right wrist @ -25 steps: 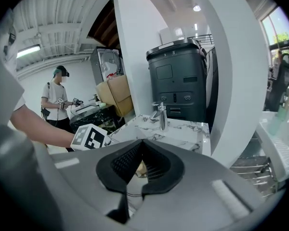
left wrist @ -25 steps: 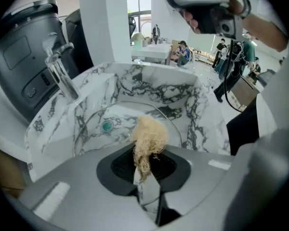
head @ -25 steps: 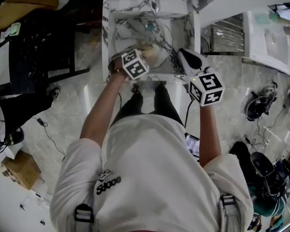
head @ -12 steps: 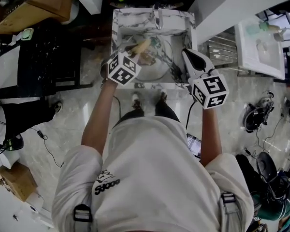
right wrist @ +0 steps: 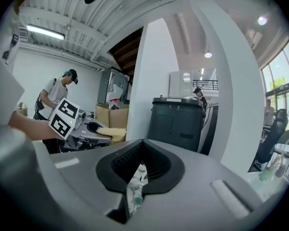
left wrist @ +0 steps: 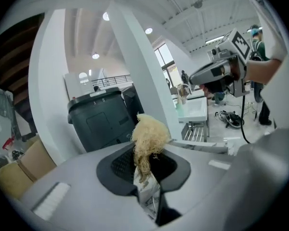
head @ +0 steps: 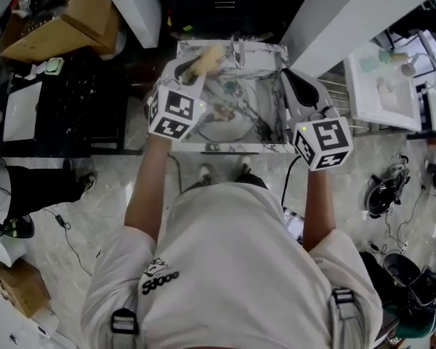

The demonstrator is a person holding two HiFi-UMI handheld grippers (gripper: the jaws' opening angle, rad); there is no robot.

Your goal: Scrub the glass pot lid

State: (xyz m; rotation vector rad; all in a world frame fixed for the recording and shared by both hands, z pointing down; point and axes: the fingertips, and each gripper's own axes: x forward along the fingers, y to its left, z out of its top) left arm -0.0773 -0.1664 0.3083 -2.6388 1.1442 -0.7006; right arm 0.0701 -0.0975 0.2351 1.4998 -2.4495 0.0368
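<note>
Marble veining marks the sink (head: pixel 225 148) you stand at in the head view, and the glass pot lid (head: pixel 241 116) lies flat in its basin, below the faucet (head: pixel 237 49). Your left gripper (head: pixel 192 70) is raised over the sink's far left corner with the pale yellow scrubber (head: pixel 207 58) sticking out of it, clear of the lid. Your right gripper (head: pixel 294 82) hangs over the sink's right edge, also apart from the lid. In the left gripper view, your left gripper (left wrist: pixel 145 170) is clenched on the fibrous scrubber (left wrist: pixel 149 134), whose tuft stands up above the jaws; a dark bin (left wrist: pixel 98 119) stands behind, and your right gripper (left wrist: pixel 204 78) shows at the upper right. In the right gripper view, your right gripper (right wrist: pixel 135 170) is clenched with nothing in it, only a sliver of marble showing through the slit. Your left gripper (right wrist: pixel 89 129) shows at the left with the scrubber (right wrist: pixel 111 130), beside the same bin (right wrist: pixel 180 121).
</note>
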